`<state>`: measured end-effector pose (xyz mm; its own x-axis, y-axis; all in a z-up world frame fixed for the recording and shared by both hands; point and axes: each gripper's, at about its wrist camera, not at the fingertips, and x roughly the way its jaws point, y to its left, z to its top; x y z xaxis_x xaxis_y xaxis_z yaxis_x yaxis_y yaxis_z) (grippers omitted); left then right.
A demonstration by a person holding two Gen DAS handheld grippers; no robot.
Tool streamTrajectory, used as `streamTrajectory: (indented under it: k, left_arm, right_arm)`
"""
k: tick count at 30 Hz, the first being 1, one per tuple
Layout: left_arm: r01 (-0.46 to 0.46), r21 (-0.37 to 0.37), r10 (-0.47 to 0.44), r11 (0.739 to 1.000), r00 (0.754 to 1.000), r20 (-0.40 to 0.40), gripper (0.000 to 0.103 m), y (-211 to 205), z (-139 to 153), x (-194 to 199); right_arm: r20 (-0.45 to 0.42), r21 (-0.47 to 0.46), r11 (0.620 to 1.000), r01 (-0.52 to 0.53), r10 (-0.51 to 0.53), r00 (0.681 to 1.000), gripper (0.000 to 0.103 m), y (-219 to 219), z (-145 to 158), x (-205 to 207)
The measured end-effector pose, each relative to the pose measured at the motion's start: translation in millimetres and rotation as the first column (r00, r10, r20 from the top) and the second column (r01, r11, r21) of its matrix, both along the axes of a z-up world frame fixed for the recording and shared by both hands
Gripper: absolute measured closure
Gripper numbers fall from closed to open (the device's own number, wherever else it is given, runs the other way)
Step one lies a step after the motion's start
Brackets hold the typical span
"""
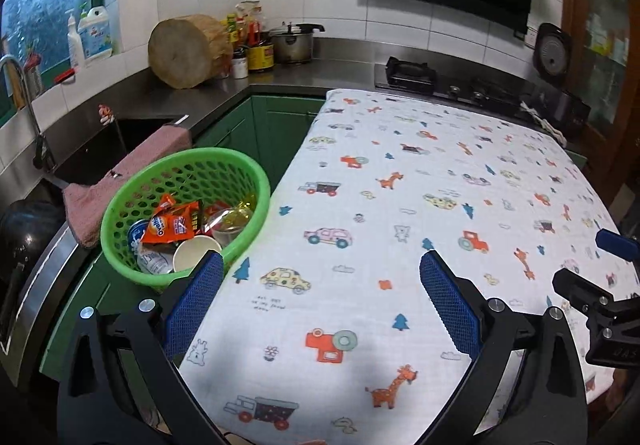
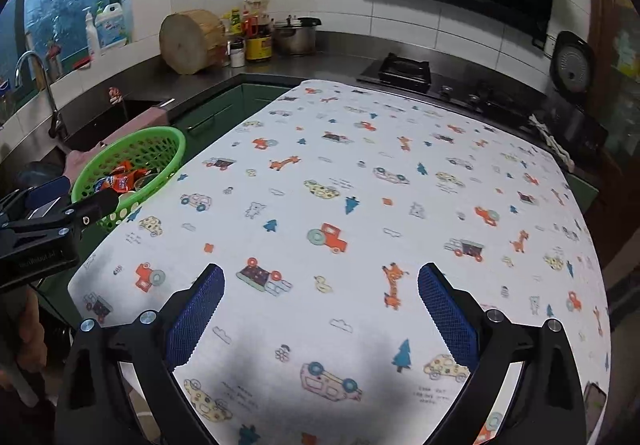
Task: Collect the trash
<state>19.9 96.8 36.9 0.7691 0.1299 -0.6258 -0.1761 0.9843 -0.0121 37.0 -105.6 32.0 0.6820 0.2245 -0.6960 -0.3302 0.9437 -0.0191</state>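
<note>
A green plastic basket (image 1: pixel 120 221) stands at the table's left edge, beside the sink. It holds trash: an orange snack wrapper (image 1: pixel 170 225), a paper cup (image 1: pixel 196 251), a clear crumpled wrapper and a white-blue packet. It also shows in the right wrist view (image 2: pixel 160 141). My left gripper (image 1: pixel 322 285) is open and empty, above the patterned tablecloth (image 1: pixel 400 205), just right of the basket. My right gripper (image 2: pixel 320 291) is open and empty over the cloth (image 2: pixel 360 185). Each gripper shows at the edge of the other's view.
A steel counter runs behind with a wooden chopping block (image 1: pixel 184 51), bottles, a pot (image 1: pixel 292 41) and a gas stove (image 1: pixel 412 71). A sink (image 1: pixel 132 133) with a pink towel (image 1: pixel 136 165) lies left of the basket. A range hood hangs above.
</note>
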Motion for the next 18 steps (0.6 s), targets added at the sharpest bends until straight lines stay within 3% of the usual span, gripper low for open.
streamTrajectory:
  k: [18]
  left_arm:
    - [0.007,0.019,-0.008,1.000,1.000,0.007,0.006,-10.8,-0.2,-5.9]
  right_arm:
    - [0.005,0.017,0.999,0.043,-0.043,0.999,0.009,-15.8,-1.1,-7.4]
